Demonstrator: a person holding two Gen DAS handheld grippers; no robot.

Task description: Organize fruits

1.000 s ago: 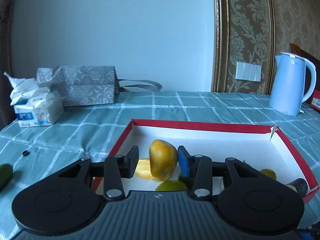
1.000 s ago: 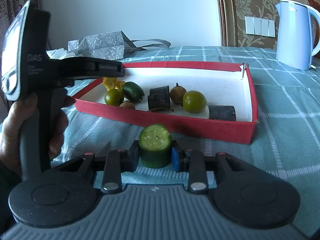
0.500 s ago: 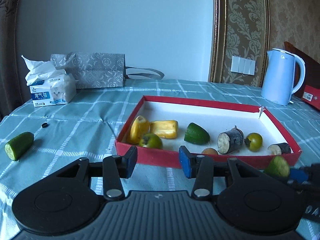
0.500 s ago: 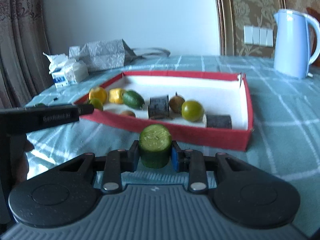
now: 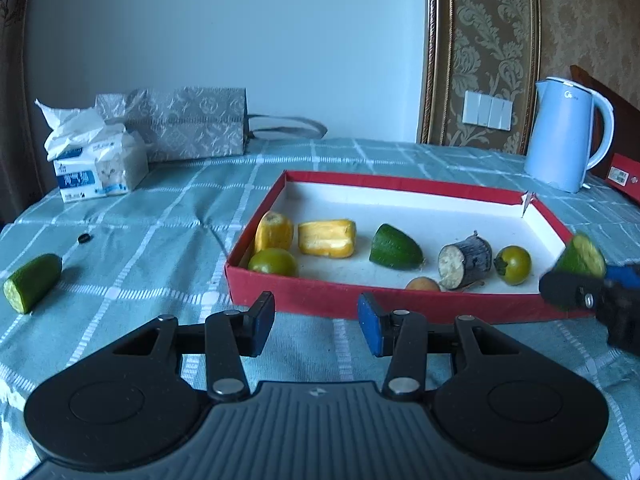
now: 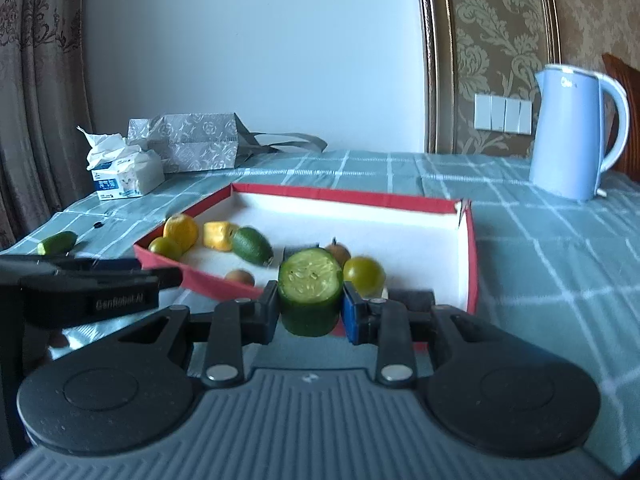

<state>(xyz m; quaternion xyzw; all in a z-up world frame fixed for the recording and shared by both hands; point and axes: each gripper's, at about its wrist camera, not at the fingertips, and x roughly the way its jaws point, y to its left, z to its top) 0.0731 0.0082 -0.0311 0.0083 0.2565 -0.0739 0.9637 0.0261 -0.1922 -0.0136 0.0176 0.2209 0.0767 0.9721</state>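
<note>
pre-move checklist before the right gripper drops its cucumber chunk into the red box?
1. Right gripper shut on the cucumber chunk, cut face towards the camera: ok.
2. Chunk clear of the red box near wall: cannot tell, the wall is hidden behind it.
3. Free floor in the box: ok, back half bare in the left wrist view.
4. Left gripper open, nothing between its pads, outside the box: ok.
5. Left gripper out of the right's path: ok, off to the side.
6. Loose cucumber piece left on the tablecloth: not ok, still outside.
</note>
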